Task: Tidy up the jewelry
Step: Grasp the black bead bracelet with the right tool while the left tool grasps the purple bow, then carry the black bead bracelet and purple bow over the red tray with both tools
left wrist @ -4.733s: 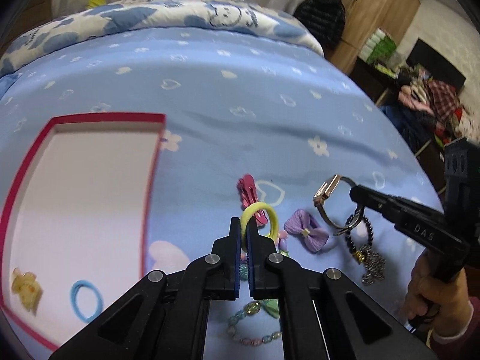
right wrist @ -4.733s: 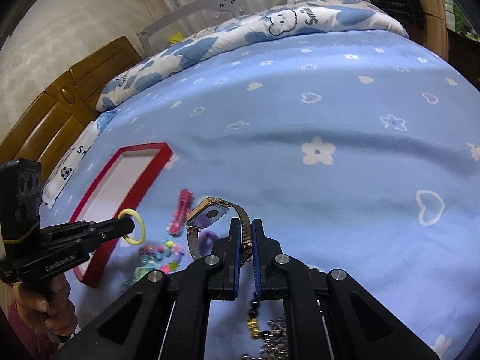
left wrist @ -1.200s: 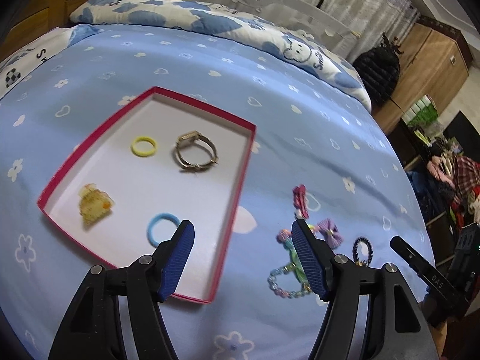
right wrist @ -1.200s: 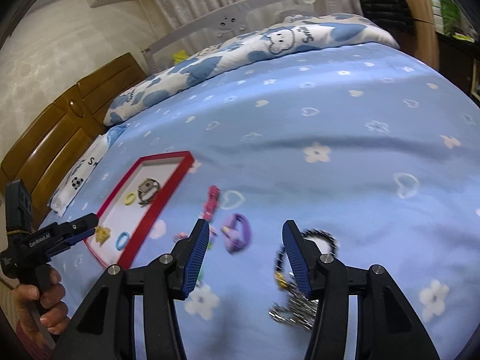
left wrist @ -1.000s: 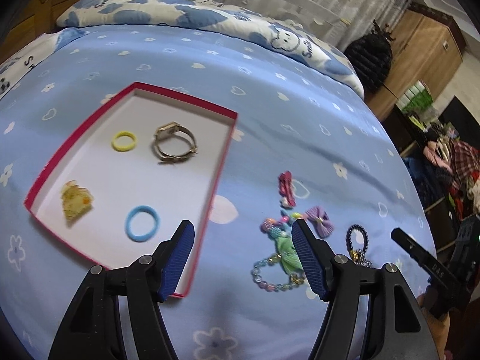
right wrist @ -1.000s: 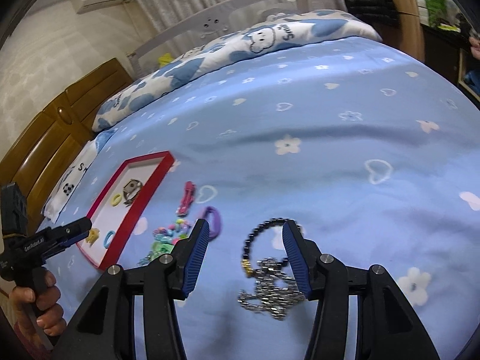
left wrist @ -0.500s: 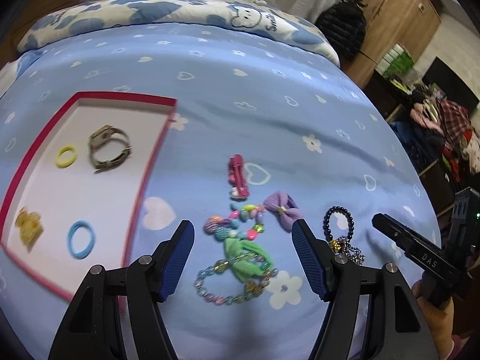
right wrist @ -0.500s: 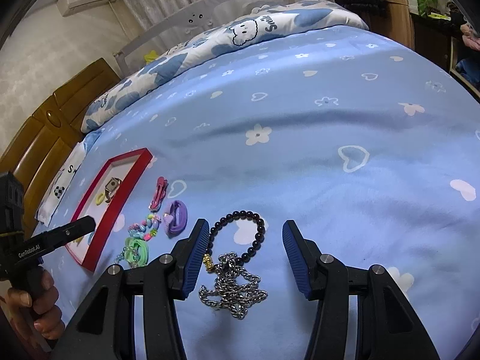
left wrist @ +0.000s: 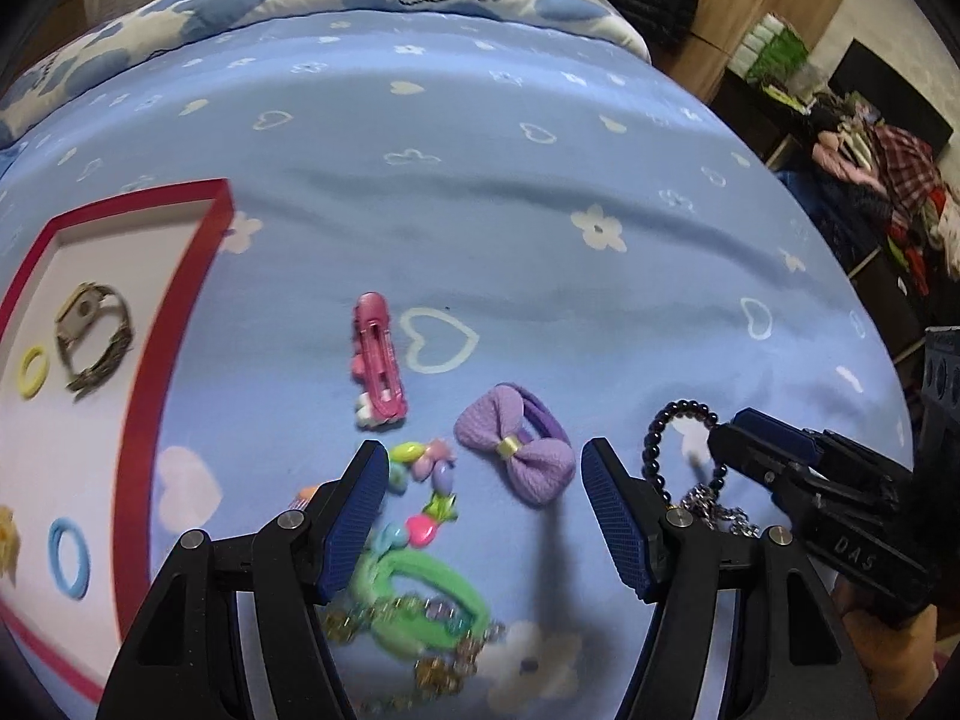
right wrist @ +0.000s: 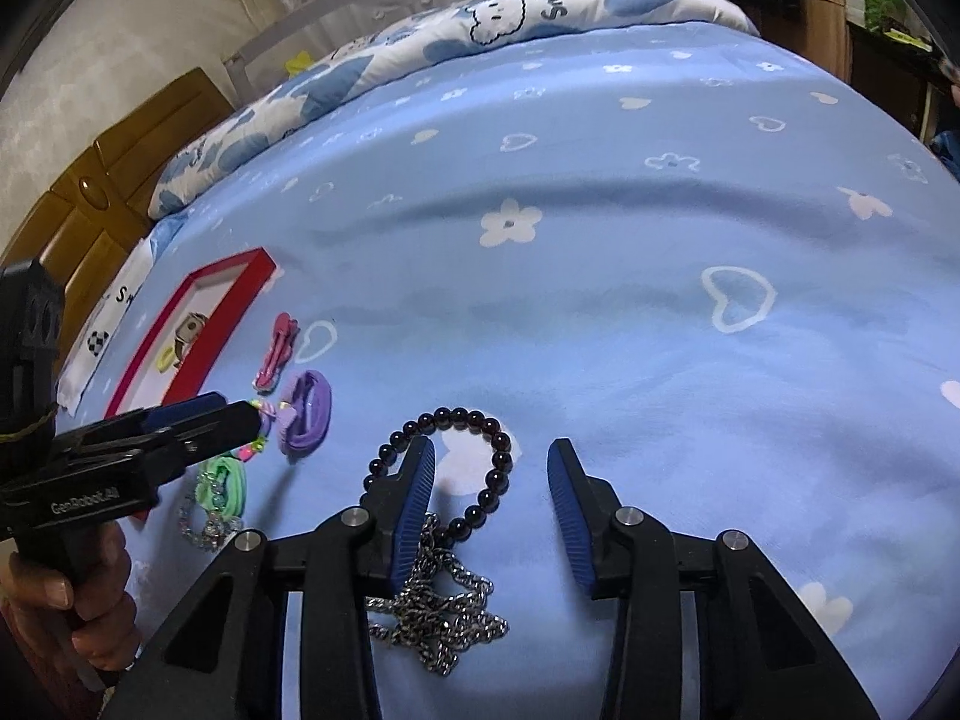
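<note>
My left gripper (left wrist: 480,468) is open low over the blue sheet, with the purple bow (left wrist: 516,450) between its fingers, untouched. A pink hair clip (left wrist: 378,360), a coloured bead bracelet (left wrist: 420,480) and a green hair tie (left wrist: 420,594) lie around it. My right gripper (right wrist: 489,462) is closing over the black bead bracelet (right wrist: 459,414). One side of the loop lies between the jaws, and the pads are not touching it. A silver chain (right wrist: 438,606) is heaped under that gripper. The red box (left wrist: 180,300) holds a watch (left wrist: 93,330), a yellow ring (left wrist: 33,363) and a blue hair tie (left wrist: 69,549).
Everything lies on a bed with a blue flowered sheet (left wrist: 480,180). A patterned quilt (right wrist: 480,18) and a wooden headboard (right wrist: 90,192) are at the far end. Clutter and furniture (left wrist: 888,180) stand past the bed's right edge. The grippers are close together, side by side.
My left gripper swung right from over the red box to the purple bow and came lower. My right gripper sank onto the black bracelet and its jaws narrowed.
</note>
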Motion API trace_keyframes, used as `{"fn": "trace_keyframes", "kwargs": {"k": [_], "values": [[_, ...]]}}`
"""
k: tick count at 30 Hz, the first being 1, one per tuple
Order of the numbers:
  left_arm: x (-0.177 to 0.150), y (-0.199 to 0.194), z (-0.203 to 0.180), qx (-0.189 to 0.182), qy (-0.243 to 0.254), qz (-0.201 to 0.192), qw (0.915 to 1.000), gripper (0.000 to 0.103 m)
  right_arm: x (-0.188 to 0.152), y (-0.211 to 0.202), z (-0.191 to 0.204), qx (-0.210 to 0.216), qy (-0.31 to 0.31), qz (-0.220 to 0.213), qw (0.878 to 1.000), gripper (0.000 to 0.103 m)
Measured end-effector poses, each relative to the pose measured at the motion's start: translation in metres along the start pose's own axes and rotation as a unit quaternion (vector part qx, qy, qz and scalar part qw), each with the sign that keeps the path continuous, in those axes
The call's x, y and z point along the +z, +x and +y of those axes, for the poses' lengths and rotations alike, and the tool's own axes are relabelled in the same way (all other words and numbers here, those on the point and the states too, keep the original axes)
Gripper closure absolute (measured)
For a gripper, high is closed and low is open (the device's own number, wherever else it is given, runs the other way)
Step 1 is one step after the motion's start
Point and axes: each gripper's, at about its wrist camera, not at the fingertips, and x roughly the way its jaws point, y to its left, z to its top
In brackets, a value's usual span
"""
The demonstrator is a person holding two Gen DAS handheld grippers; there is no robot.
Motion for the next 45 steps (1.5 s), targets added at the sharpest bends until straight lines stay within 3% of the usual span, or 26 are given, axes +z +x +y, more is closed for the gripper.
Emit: {"fn": "trace_keyframes", "kwargs": {"k": [2,5,6,7,12,26,45], "values": [[0.004,0.009,-0.002,0.004,0.004,0.002,1.0000,0.041,0.000,0.007,0.001,-0.005,-0.007,0.008,1.000,0.066],[0.007,0.022,-0.009,0.007,0.021,0.009,0.9997,0.062,-0.001,0.011,0.002,-0.014,-0.015,0.010,1.000,0.077],[0.008,0.026,-0.010,0.005,0.024,0.015,0.9996,0.072,0.000,0.011,0.002,-0.016,-0.016,0.009,1.000,0.085],[0.007,0.028,-0.011,0.007,0.029,0.016,0.9994,0.073,0.000,0.012,0.003,-0.019,-0.018,0.010,1.000,0.094],[0.004,0.025,-0.016,0.000,0.043,0.005,0.9991,0.090,-0.002,0.009,0.005,-0.018,-0.025,0.002,1.000,0.096],[-0.023,-0.050,0.007,-0.028,0.004,-0.060,0.9978,0.091,0.013,-0.040,0.029,0.029,-0.022,-0.068,0.997,0.096],[-0.063,-0.133,0.063,-0.021,-0.048,-0.115,0.9920,0.091,0.021,-0.066,0.077,0.077,-0.055,-0.099,0.991,0.096]]}}
